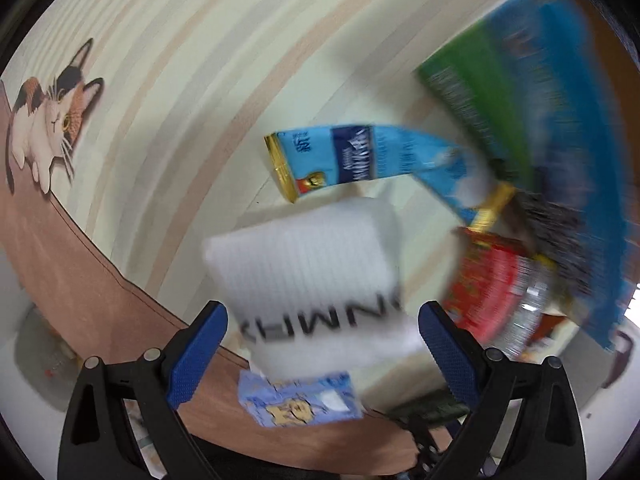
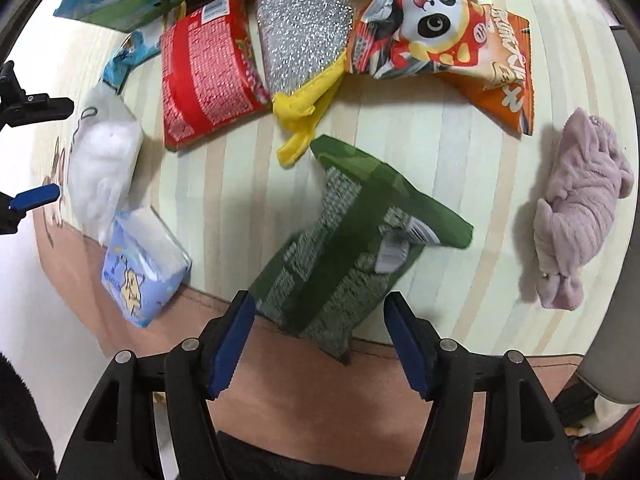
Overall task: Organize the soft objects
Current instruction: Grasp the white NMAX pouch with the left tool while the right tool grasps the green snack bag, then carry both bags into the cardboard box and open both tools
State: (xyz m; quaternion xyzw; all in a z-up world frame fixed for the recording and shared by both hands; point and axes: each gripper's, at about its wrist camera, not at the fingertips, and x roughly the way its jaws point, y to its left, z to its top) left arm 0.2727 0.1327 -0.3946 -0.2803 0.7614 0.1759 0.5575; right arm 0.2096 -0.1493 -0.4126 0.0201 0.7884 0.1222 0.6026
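Observation:
In the left wrist view my left gripper stands open over a white soft pack with dark lettering, which lies blurred just beyond the fingertips. The right wrist view shows that white pack at the far left, with the left gripper beside it. My right gripper is open. A dark green soft packet lies tilted and blurred between and beyond its blue pads, which do not press on it. A light blue tissue pack rests near the mat's brown border; the left wrist view has the tissue pack too.
On the striped mat lie a red packet, a silver scourer with a yellow cloth, a panda snack bag, a lilac plush cloth and a blue pouch. A large blue-green box stands behind them.

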